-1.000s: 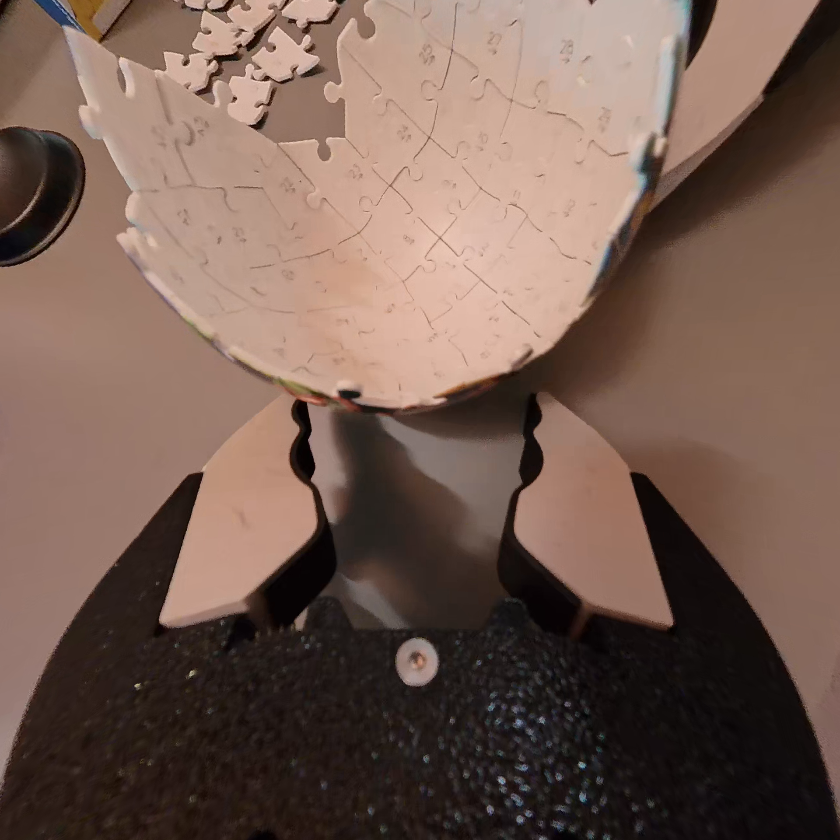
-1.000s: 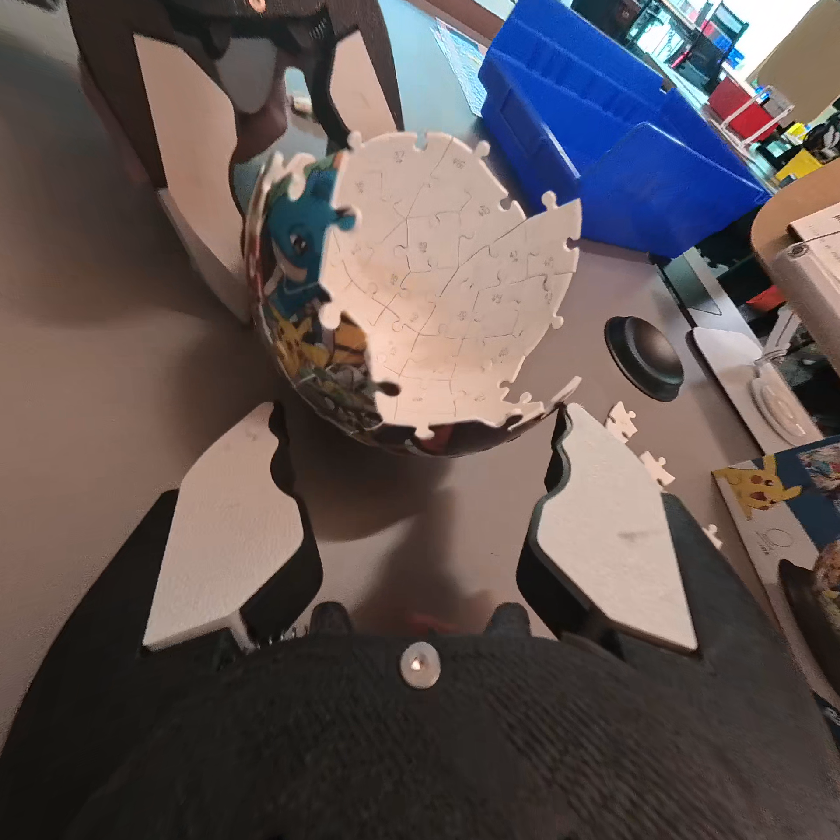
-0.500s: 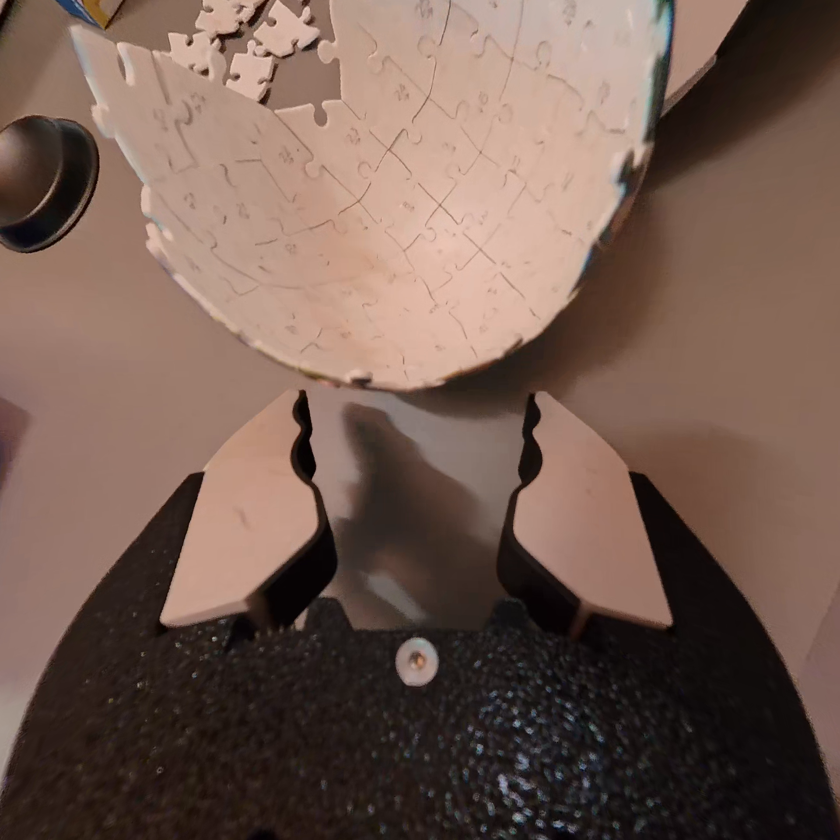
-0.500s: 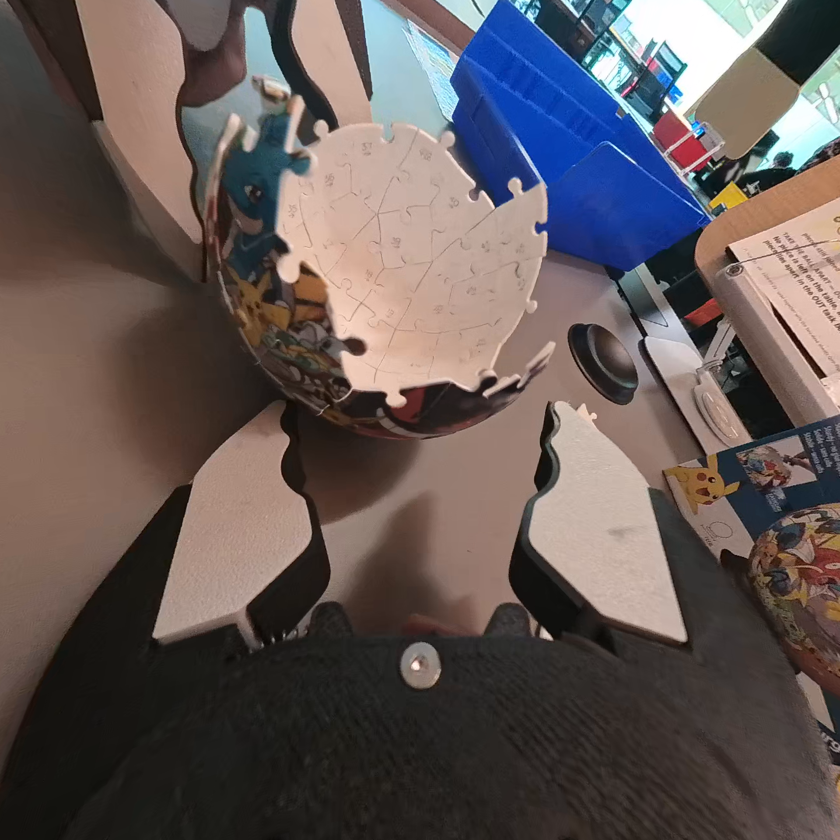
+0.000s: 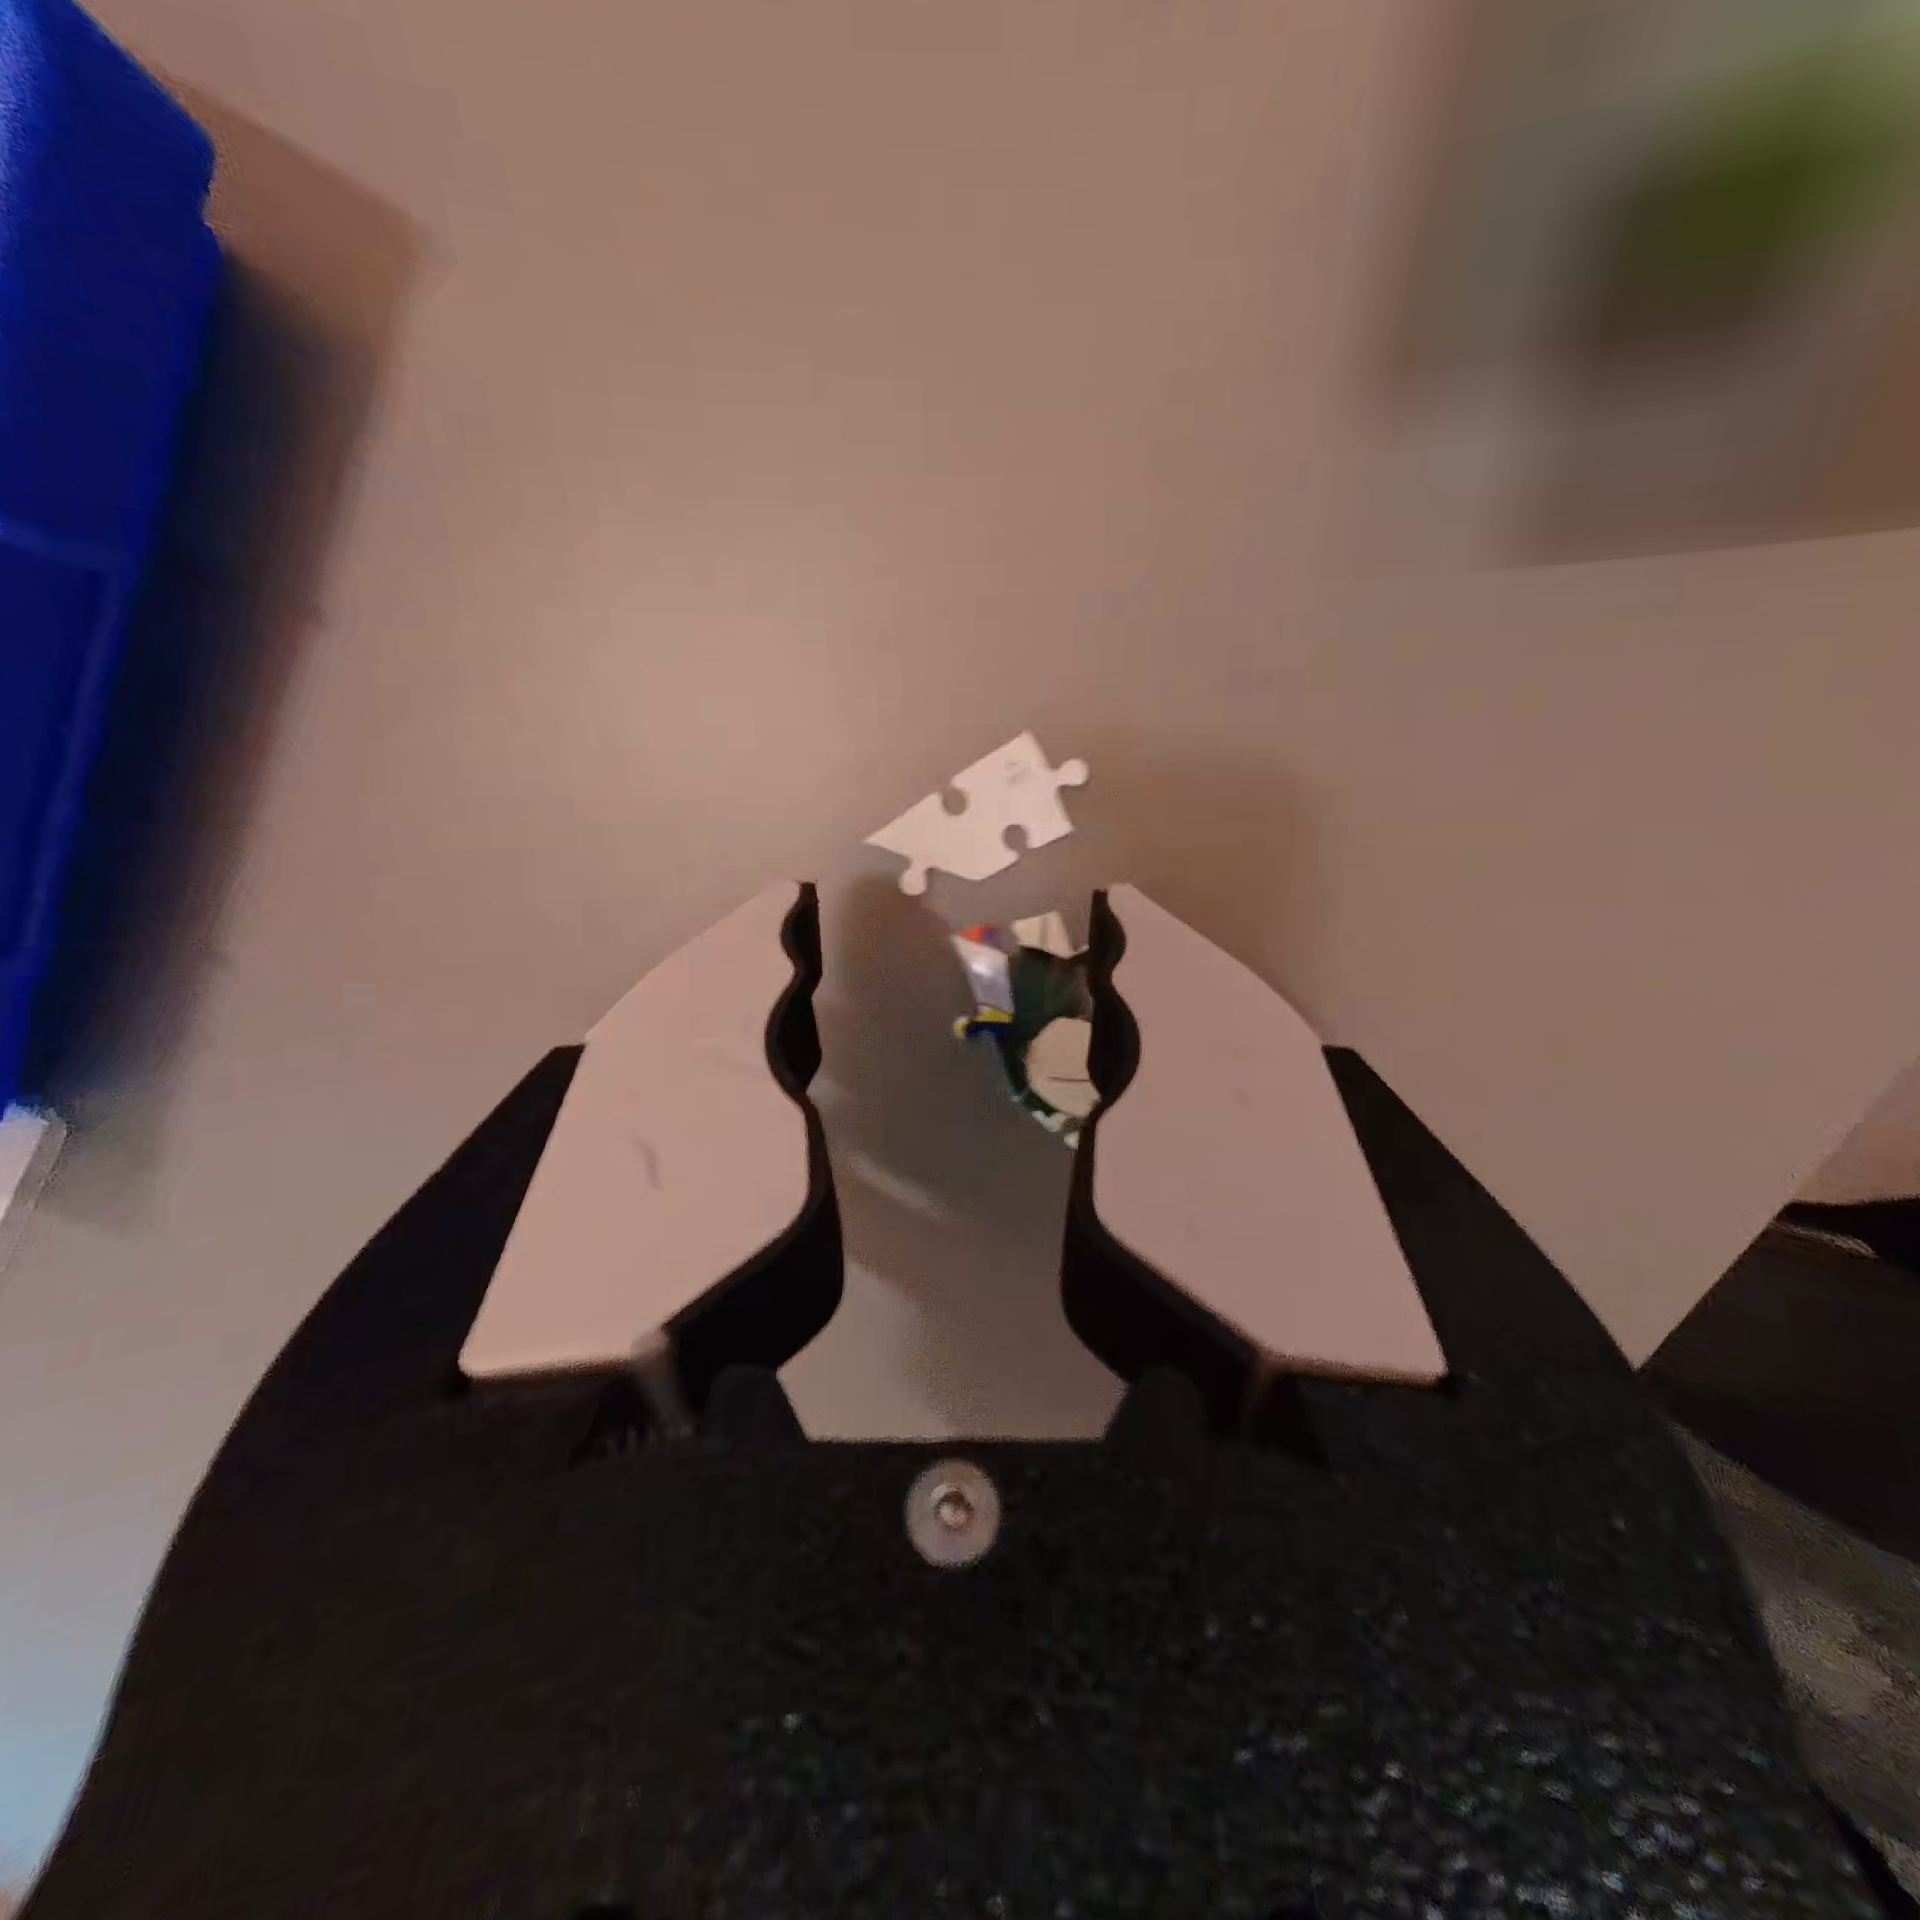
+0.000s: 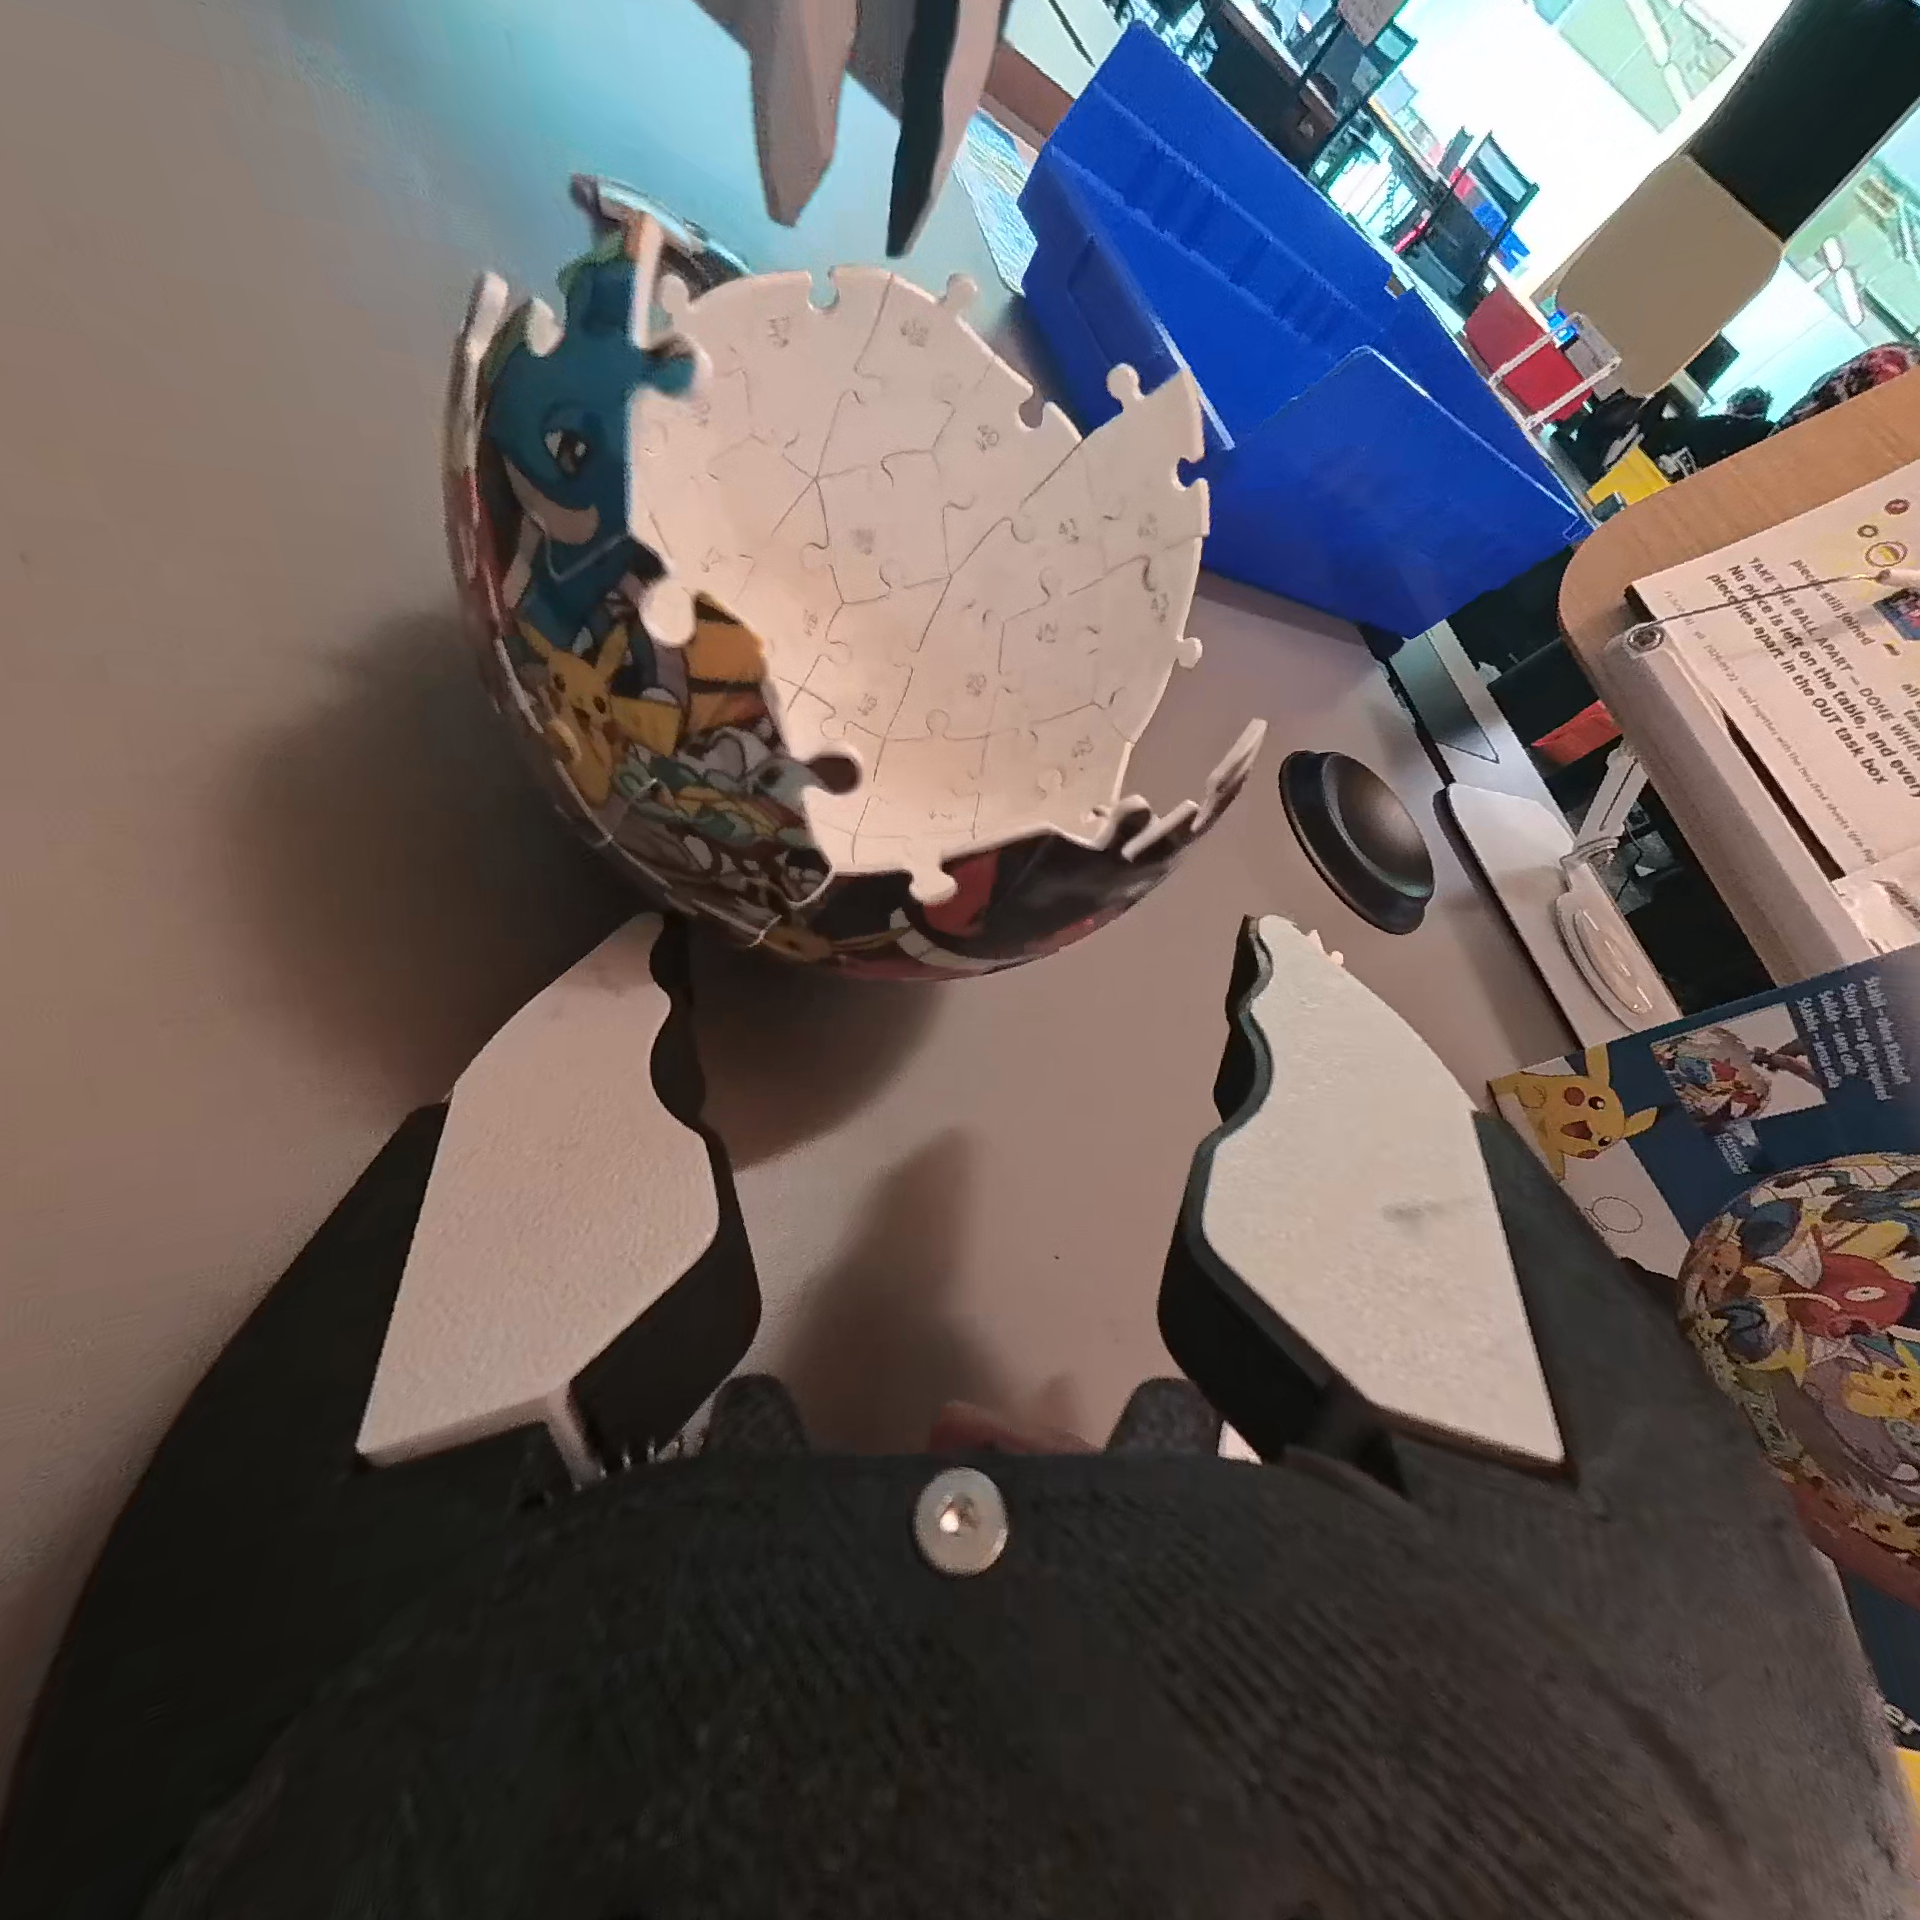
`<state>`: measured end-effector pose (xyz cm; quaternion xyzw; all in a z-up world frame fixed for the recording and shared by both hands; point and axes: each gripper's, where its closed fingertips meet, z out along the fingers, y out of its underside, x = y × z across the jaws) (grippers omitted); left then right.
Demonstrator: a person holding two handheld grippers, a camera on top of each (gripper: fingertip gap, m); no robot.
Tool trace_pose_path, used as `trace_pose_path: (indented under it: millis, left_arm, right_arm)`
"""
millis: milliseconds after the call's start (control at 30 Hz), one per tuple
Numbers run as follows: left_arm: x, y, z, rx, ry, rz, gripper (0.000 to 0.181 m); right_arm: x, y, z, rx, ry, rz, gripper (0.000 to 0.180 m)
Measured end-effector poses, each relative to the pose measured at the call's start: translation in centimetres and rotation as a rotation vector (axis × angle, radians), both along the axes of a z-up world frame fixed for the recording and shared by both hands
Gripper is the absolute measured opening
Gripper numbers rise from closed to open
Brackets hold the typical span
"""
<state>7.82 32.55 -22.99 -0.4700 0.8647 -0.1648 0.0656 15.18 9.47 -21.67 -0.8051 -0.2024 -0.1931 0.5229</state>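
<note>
The right gripper [image 6: 956,935] stood spread wide and held nothing, its two fingers pointing at the half-built puzzle ball [image 6: 831,634], which sat on the grey table [image 6: 208,623] just ahead of the tips. The ball's lower coloured shell lay nearest the left-hand fingertip, perhaps touching it, and its white hollow opened up and toward the camera. The left gripper [image 5: 951,904] was partly spread, with a single white puzzle piece [image 5: 982,816] just beyond its tips; whether that piece was pinched, resting on the table or merely in front could not be told, since a small coloured scrap showed between the fingers and the frame was blurred. Only the right wrist view showed the ball, along with the left gripper's fingers [image 6: 821,114] hanging above and behind it, a blue bin [image 6: 1247,343], a dark knob-like base [image 6: 1356,847] and a printed box [image 6: 1766,1195]. The left wrist view showed none of these but a blue edge [image 5: 94,520].
</note>
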Motion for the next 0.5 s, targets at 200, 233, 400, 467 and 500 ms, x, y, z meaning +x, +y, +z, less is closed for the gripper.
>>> trace_pose_path:
  millis: [200, 233, 400, 467, 500]
  left_arm:
    - [1.0, 0.1, -1.9, -0.150, 0.076, -0.095, 0.038]
    - [1.0, 0.1, -2.2, -0.161, 0.085, -0.101, 0.037]
    - [0.9, 0.1, -2.8, -0.157, 0.053, -0.173, 0.024]
    - [1.0, 0.3, -3.0, -0.126, 0.017, -0.191, 0.019]
    - [1.1, 0.5, -3.0, -0.106, -0.004, -0.195, 0.014]
  right_arm:
    - [0.0, 0.0, 0.0, 0.001, -0.010, 0.003, 0.093]
    - [0.0, 0.0, 0.0, 0.004, -0.013, 0.003, 0.093]
    - [0.0, 0.0, 0.0, 0.008, -0.019, 0.005, 0.093]
    - [0.0, 0.1, 0.1, 0.010, -0.022, 0.010, 0.092]
    - [0.0, 0.1, 0.0, 0.009, -0.023, 0.011, 0.092]
